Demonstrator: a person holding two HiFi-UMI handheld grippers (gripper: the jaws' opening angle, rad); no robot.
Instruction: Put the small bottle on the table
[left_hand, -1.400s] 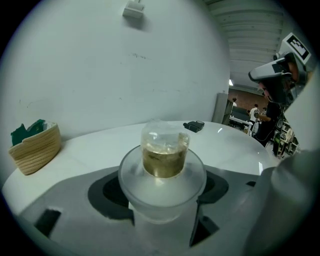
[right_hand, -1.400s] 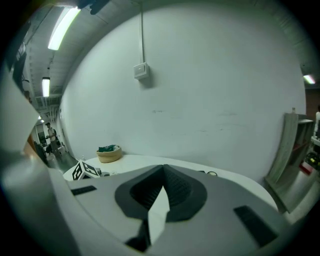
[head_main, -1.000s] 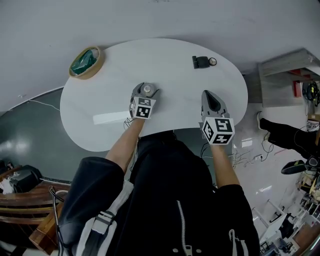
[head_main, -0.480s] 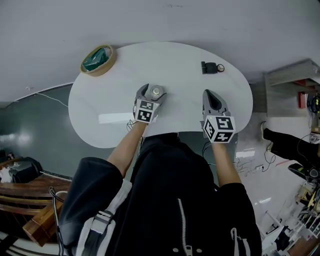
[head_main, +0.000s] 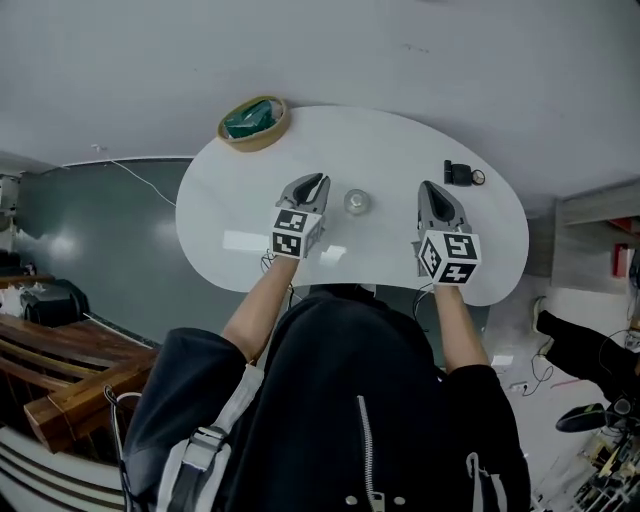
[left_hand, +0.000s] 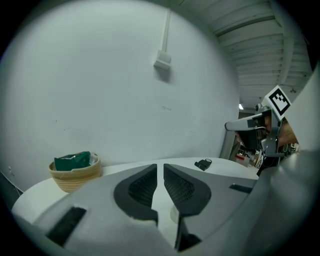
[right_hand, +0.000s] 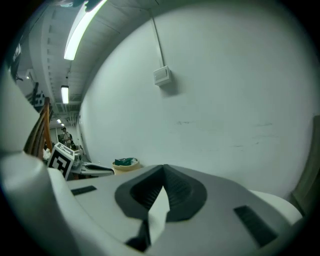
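Note:
The small clear bottle (head_main: 356, 202) stands upright on the white oval table (head_main: 400, 140), between my two grippers and touched by neither. My left gripper (head_main: 310, 188) hovers just left of it. Its jaws are closing: in the left gripper view (left_hand: 160, 167) only a narrow slit is left, with nothing in it. My right gripper (head_main: 432, 195) is right of the bottle, shut and empty, and its tips meet in the right gripper view (right_hand: 163, 167).
A woven basket (head_main: 254, 122) holding a green packet sits at the table's far left edge. A small black device (head_main: 460, 174) lies at the far right. A plain wall lies beyond the table. Wooden furniture (head_main: 60, 370) stands at the lower left of the floor.
The left gripper held the bottle a second ago, then opened wide around it. It has since moved left, clear of the bottle, with its jaws drawn together. The head camera's view has shifted.

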